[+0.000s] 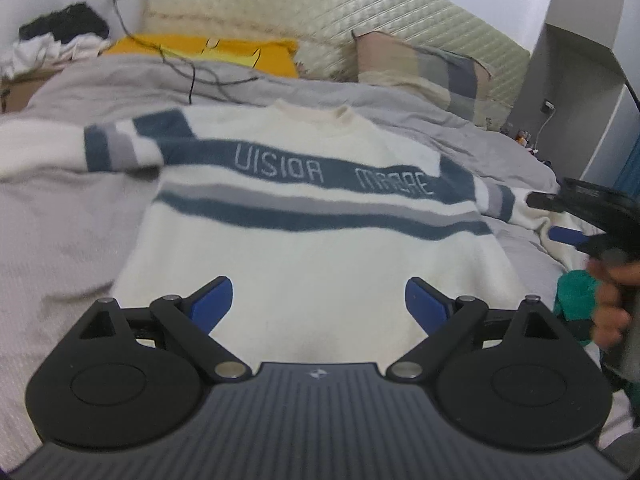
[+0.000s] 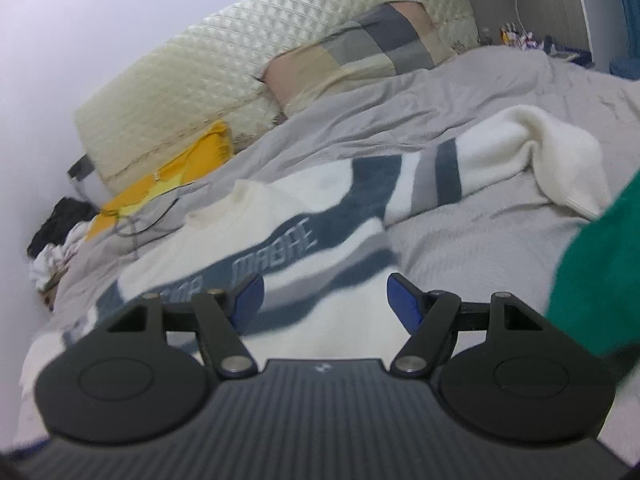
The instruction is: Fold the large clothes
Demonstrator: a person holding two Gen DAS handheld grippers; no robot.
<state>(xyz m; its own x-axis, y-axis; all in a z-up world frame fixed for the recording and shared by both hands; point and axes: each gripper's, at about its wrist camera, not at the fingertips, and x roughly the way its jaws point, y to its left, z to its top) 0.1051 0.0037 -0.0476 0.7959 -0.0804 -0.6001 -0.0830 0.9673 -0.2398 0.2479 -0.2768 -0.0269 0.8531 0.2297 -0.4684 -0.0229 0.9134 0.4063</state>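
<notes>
A cream sweater point(image 1: 312, 256) with blue and grey stripes and lettering lies face up, spread flat on the grey bedcover point(image 1: 60, 232). Its sleeves reach out to both sides. My left gripper point(image 1: 318, 284) hovers open over the sweater's lower body, with nothing between its blue pads. In the right wrist view the sweater point(image 2: 280, 216) runs diagonally, and its right sleeve point(image 2: 540, 140) lies bunched on the cover. My right gripper point(image 2: 326, 280) is open above the sweater's right side, empty. The left wrist view shows the right gripper point(image 1: 544, 218) beside that sleeve, held by a hand point(image 1: 612, 300).
A yellow cloth point(image 1: 224, 50) with a black cable point(image 1: 192, 68) across it lies by the quilted headboard point(image 1: 320, 12). A patchwork pillow point(image 1: 432, 68) leans there too. Dark and white clothes point(image 1: 60, 36) are piled at the far left. A green sleeve point(image 2: 600, 272) fills the right edge.
</notes>
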